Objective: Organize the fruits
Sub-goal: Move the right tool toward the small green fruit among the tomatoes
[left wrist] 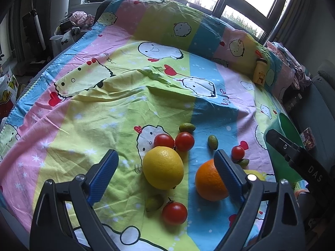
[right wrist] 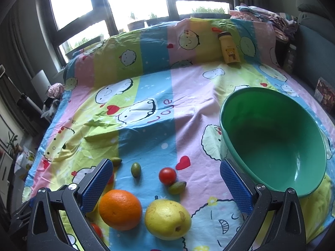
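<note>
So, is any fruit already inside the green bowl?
No. In the right wrist view the green bowl shows a bare inside, while the orange and pear lie on the sheet.

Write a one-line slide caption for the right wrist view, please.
Open right gripper above an orange, yellow pear and cherry tomato, beside an empty green bowl.

Bed under pastel striped cartoon-print cotton sheet [right wrist: 146, 96], dark-framed multi-pane windows [right wrist: 134, 4] behind, bright daylight, grey curtain [right wrist: 23, 48] left.
</note>
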